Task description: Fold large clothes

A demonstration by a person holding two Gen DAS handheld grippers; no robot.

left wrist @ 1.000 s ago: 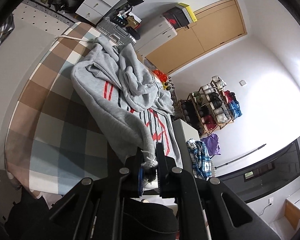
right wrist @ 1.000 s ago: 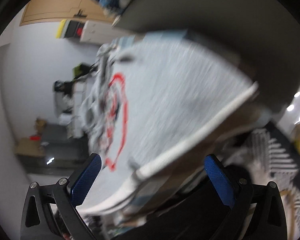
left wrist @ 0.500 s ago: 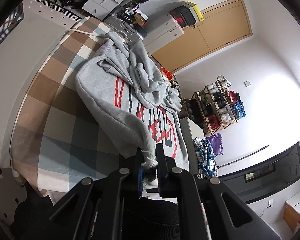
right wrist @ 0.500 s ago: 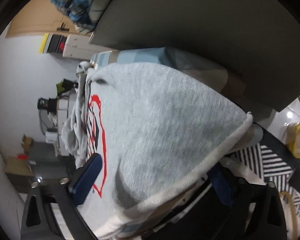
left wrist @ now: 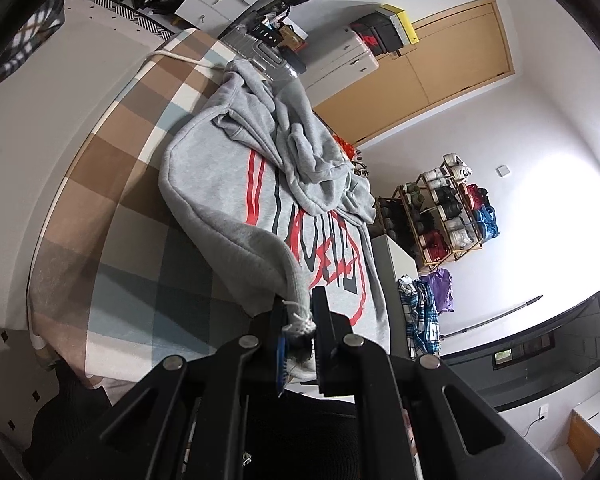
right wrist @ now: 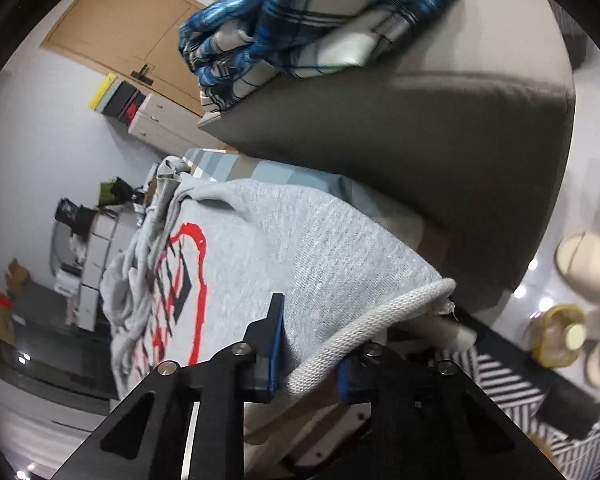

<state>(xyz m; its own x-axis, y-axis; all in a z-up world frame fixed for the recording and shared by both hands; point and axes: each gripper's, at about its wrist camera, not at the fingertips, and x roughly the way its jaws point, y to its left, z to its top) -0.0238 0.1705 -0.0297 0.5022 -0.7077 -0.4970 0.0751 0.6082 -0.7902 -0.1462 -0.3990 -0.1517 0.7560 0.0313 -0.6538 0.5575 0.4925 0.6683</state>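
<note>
Grey sweatshirt [left wrist: 228,184] with red-black print on brown-blue checked bedcover [left wrist: 112,216].

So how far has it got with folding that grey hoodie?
Early days. Done: the hoodie lies print-up on the checked bed. In hand: the left gripper pinches one hem corner, and the right gripper is closed on the ribbed hem. Left: sleeves and hood are still bunched on top, and no fold shows yet.

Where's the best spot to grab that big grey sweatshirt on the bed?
At the ribbed bottom hem of the grey sweatshirt, one corner per gripper, approaching from the near bed edge. The hem is thick and overhangs there; the left gripper and right gripper already pinch it.
</note>
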